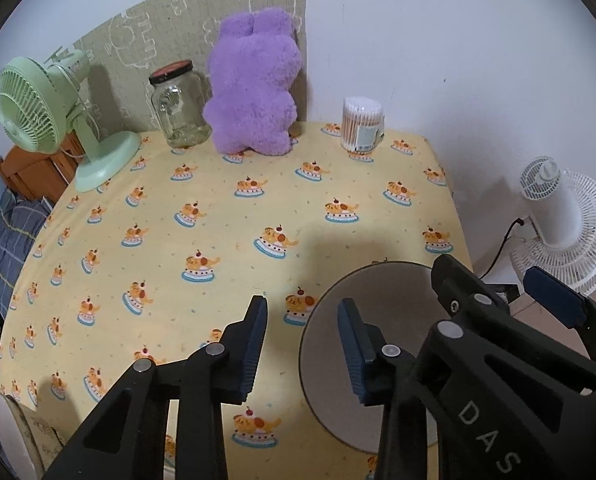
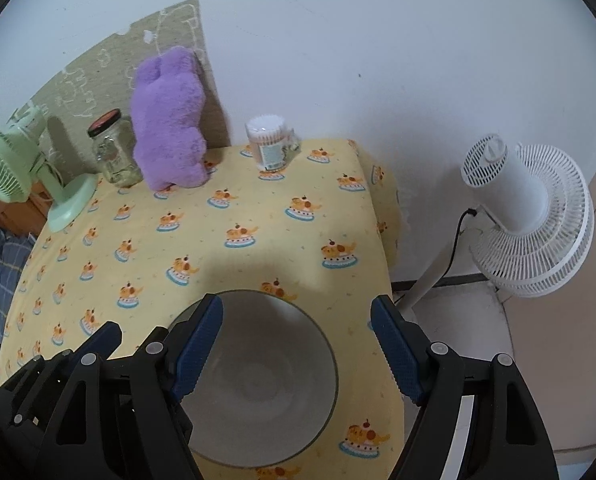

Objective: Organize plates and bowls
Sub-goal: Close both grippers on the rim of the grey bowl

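Note:
A grey bowl (image 2: 258, 384) sits on the yellow tablecloth near the table's front right corner. It also shows in the left wrist view (image 1: 378, 312). My right gripper (image 2: 298, 352) is open and hovers over the bowl, its left finger over the bowl's left rim and its right finger outside the right rim. My left gripper (image 1: 302, 344) is open and empty, just left of the bowl, its right finger over the bowl's left edge. The right gripper's fingers (image 1: 554, 300) show at the bowl's right in the left wrist view. A white plate edge (image 1: 10, 432) shows at the bottom left.
At the table's back stand a green fan (image 1: 54, 116), a glass jar (image 1: 178, 108), a purple plush toy (image 1: 254, 84) and a cotton swab tub (image 1: 362, 124). A white floor fan (image 2: 526, 216) stands to the right of the table (image 2: 202, 240).

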`<state>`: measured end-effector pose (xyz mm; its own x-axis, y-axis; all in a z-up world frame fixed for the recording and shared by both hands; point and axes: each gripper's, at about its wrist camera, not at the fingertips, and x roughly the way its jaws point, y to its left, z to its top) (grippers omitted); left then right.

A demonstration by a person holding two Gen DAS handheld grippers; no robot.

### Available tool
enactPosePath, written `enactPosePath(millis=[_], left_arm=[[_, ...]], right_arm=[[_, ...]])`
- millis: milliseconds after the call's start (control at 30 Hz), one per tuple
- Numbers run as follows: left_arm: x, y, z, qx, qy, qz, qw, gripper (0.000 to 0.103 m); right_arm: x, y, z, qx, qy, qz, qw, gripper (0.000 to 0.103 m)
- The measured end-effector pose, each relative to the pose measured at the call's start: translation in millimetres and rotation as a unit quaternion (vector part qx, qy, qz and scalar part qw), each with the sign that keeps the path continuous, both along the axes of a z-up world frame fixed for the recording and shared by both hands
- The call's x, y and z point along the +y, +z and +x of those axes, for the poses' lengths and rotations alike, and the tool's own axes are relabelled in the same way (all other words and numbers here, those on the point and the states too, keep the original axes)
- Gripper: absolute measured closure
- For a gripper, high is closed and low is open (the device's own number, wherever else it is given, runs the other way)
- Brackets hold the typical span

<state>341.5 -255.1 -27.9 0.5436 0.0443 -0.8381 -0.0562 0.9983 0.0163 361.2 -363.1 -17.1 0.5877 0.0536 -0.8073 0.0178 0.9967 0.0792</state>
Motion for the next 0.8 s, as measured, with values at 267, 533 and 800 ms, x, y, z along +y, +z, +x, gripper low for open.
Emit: enactPosePath(millis=[267, 533, 800], left_arm=[[-2, -19, 9, 0.025, 0.000, -0.006, 0.9997, 0.079], [-6, -27, 10, 0.034, -0.006, 0.001, 0.9994, 0.088], [-7, -26, 11, 0.039, -0.014, 0.000, 0.9992, 0.088]], right_arm=[[-2, -22, 10, 0.029, 0.000, 0.005, 1.000, 0.049], [-9, -35, 12, 0.061, -0.014, 0.010, 0.998, 0.080], [-10, -32, 8, 0.064, -0.022, 0.007, 0.998, 0.083]])
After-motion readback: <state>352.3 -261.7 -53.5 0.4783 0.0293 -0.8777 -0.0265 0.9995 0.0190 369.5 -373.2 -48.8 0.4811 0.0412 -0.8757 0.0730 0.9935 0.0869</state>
